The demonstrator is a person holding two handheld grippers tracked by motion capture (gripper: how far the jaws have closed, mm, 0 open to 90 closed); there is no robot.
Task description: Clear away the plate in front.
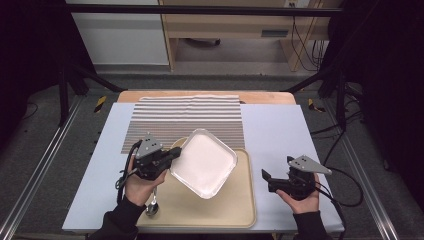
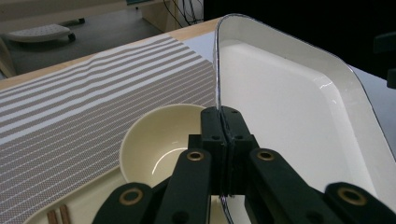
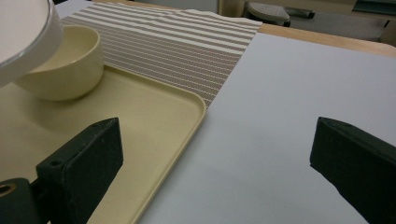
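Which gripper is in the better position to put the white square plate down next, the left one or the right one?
Left. The left gripper is already shut on the rim of the white square plate, held tilted above the cream bowl. The right gripper is open, off the tray, over the grey mat.

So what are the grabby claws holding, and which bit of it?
The left gripper pinches the white square plate by its rim, lifting it tilted over the tray. The right gripper is open and holds nothing.
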